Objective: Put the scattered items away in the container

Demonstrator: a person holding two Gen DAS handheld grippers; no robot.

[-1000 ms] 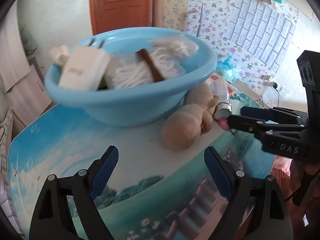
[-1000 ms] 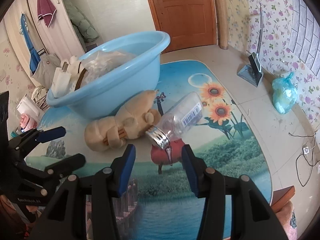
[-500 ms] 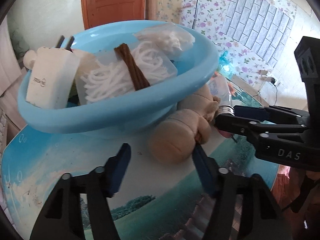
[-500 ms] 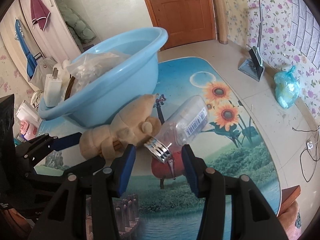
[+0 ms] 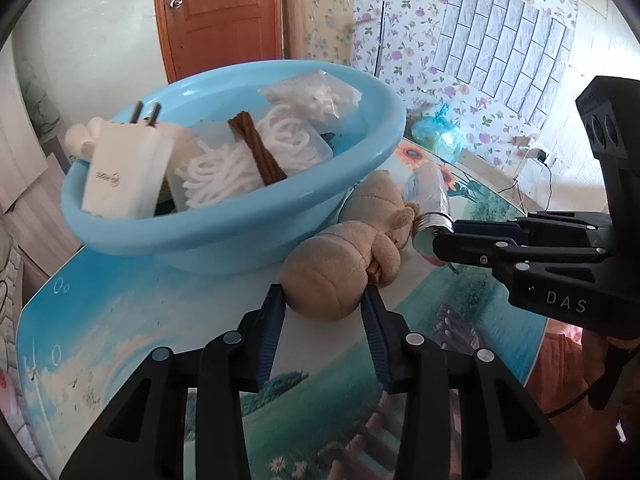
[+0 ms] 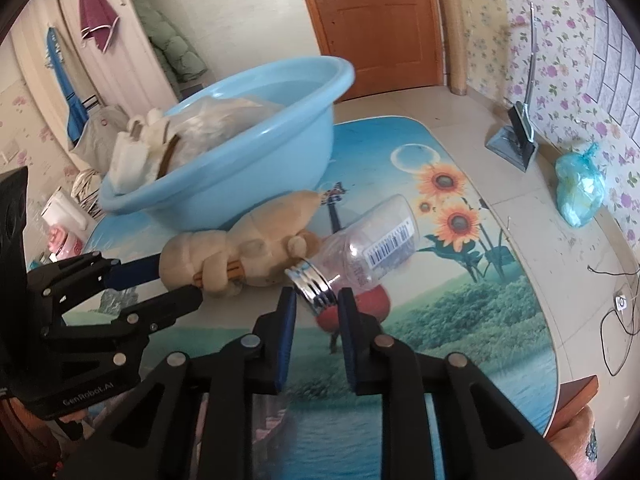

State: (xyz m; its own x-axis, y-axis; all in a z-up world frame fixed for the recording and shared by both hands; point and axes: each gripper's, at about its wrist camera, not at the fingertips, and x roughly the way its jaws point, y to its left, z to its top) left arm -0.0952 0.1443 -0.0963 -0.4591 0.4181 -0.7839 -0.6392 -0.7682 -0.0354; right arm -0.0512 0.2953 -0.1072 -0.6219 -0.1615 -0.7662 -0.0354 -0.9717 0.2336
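Nearest to you, your left claw (image 5: 324, 300) had its blue pads on either side of the rounded head end of the beige plush toy (image 5: 344, 264), narrowed to the toy's width and seemingly touching it, though you could not tell from the wrist view whether the pads were pressing in yet. The toy lay on the picture-printed tabletop (image 5: 120, 320), its long axis running away from that claw toward the wall of the light blue plastic basin (image 5: 248, 236), which it rested just beside.

Your right claw (image 6: 316, 300) stood in the same relation to the clear plastic bottle with the silver screw cap (image 6: 372, 248): the cap end pointed straight into the narrow gap between the pads, and the body ran on away from you, tilted up to the right. The pads flanked the cap closely; firm contact was not clear.

Beyond both things sat the basin, already holding a white plug adapter (image 5: 124, 168), a coil of white cord tied with a brown strap (image 5: 240, 156) and a clear bag (image 5: 316, 94). Each claw was nearer its own thing, so each lift looked likely to go up and forward over the rim.
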